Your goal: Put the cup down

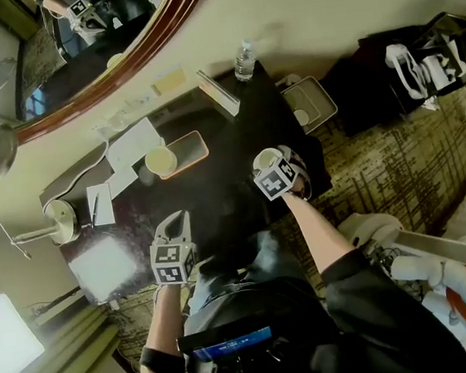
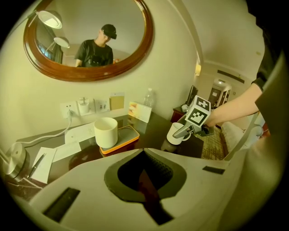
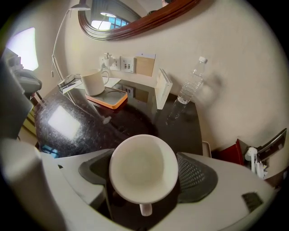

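A white cup [image 3: 143, 168] with its handle toward the camera sits between the jaws of my right gripper [image 3: 143, 177], whose pads press its sides. In the head view this cup [image 1: 267, 159] is at the dark table's [image 1: 224, 182] right end under the right gripper [image 1: 278, 170]. From the left gripper view the cup [image 2: 177, 133] stands upright, very low over the tabletop; contact is unclear. My left gripper [image 1: 176, 224] hovers at the table's near edge, shut and empty, its jaws [image 2: 144, 153] together.
A second white cup [image 1: 161, 160] stands on an orange-rimmed tray [image 1: 193, 147] mid-table. Behind are a water bottle [image 3: 190, 85], a card stand [image 3: 162, 88], wall sockets and papers [image 1: 132, 143]. A desk lamp [image 1: 57, 220] is at the left end. A bin [image 1: 311, 101] stands beyond the right end.
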`<state>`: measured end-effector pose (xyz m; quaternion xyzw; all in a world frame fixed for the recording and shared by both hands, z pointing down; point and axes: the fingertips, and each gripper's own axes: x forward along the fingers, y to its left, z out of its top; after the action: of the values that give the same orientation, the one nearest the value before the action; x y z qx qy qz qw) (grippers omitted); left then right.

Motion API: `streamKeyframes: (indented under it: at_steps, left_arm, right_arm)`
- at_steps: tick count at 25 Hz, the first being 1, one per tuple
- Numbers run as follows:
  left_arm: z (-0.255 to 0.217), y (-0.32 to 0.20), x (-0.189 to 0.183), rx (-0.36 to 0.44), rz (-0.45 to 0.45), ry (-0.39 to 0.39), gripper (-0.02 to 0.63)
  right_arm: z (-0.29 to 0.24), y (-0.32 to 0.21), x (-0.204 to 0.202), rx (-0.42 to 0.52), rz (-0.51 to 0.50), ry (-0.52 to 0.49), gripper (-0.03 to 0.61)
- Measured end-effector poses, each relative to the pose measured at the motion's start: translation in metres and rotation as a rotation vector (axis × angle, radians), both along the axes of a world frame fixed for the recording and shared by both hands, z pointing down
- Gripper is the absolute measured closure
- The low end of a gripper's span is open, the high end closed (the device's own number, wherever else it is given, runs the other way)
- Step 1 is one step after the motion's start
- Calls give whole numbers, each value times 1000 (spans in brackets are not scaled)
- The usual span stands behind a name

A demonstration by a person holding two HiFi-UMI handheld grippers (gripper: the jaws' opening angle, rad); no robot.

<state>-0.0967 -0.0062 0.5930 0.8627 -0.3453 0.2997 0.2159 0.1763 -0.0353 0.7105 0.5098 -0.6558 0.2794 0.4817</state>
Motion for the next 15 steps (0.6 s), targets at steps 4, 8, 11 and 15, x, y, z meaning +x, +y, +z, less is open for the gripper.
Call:
streamKeyframes:
  at_steps: [4,8,11,15]
  left_arm:
    - [1,1,-1,-2,-6,0,610]
    - [3,2,-1,-5,-2,-1,610]
    - [3,3,0,-4,3,-6,610]
    - [1,3,1,2,6,-3,610]
  right_arm:
    - [-6,-4,-3,20,-4,8,129]
    - [-1,-2,-3,30,-9,10,123]
    - [-2,-3,-2,48,-12,13,118]
    - [-12,-6,-2,77,-24,3,117]
